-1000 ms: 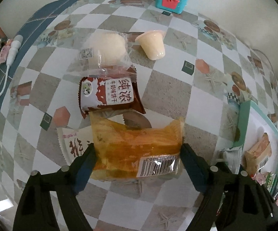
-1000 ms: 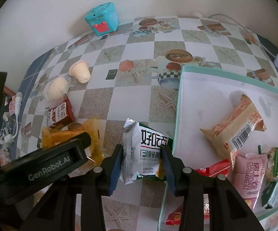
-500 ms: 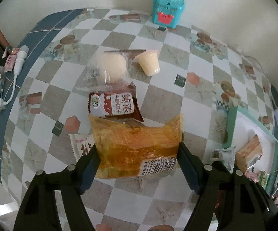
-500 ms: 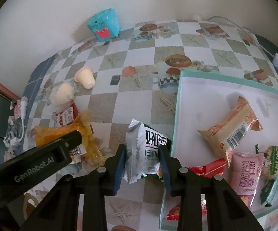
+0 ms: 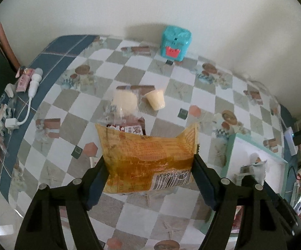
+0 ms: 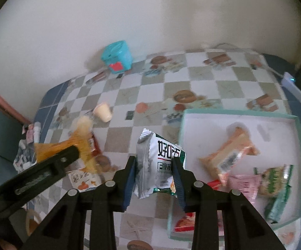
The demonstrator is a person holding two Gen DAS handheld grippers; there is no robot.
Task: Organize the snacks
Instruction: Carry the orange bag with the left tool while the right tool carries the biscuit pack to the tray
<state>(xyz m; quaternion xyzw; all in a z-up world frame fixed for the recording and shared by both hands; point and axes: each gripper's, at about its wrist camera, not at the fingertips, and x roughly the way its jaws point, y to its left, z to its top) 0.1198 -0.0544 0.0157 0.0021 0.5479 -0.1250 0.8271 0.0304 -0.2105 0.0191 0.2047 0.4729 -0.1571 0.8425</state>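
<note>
My left gripper (image 5: pixel 148 166) is shut on an orange snack packet (image 5: pixel 148 158) and holds it above the checkered table; it also shows in the right wrist view (image 6: pixel 67 148). My right gripper (image 6: pixel 154 166) is shut on a silver and green snack packet (image 6: pixel 160 162), held just left of the teal tray (image 6: pixel 242 113). The tray holds several packets, among them an orange one (image 6: pixel 229 156) and a pink one (image 6: pixel 244 185). On the table lie a round white bun in clear wrap (image 5: pixel 123 102), a jelly cup (image 5: pixel 155 100), a brown packet (image 5: pixel 133 128) and a white packet (image 6: pixel 83 178).
A teal toy box (image 5: pixel 175 41) stands against the back wall. A white cable and small items (image 5: pixel 31 83) lie at the table's left edge. A power strip (image 6: pixel 294 87) lies at the far right. The wall runs behind the table.
Both grippers have risen with their packets, so the table looks farther away. The orange packet has left the table. The silver packet now hangs higher beside the tray's left edge.
</note>
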